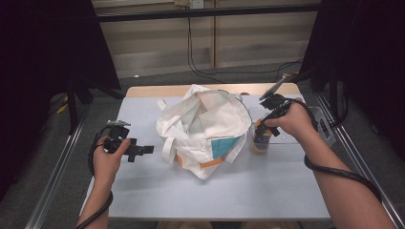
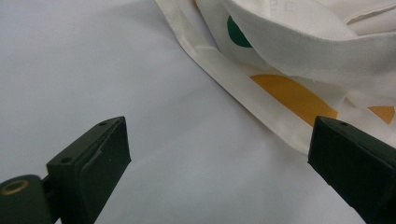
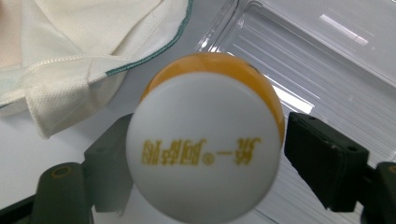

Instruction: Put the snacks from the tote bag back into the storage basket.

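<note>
A bottle [image 3: 205, 154] with an orange body and a white cap printed in gold stands upright between the jaws of my right gripper [image 3: 210, 140]. The right jaw stands a little off the bottle's side and the cap hides the left pad. In the high view that gripper [image 1: 261, 138] points down over the bottle [image 1: 260, 147], right of a white tote bag [image 1: 205, 126]. My left gripper [image 1: 145, 150] lies level at the table's left and points at the bag. Its jaws [image 2: 219, 149] are wide open with nothing between them, close to the bag's strap [image 2: 243, 88].
A clear plastic tray [image 1: 296, 136] lies behind and right of the bottle, its ribbed floor [image 3: 317, 60] bare. The crumpled bag [image 3: 70, 56] takes the table's middle. The pale table top [image 1: 191, 191] runs wide in front. Cables trail from both grippers.
</note>
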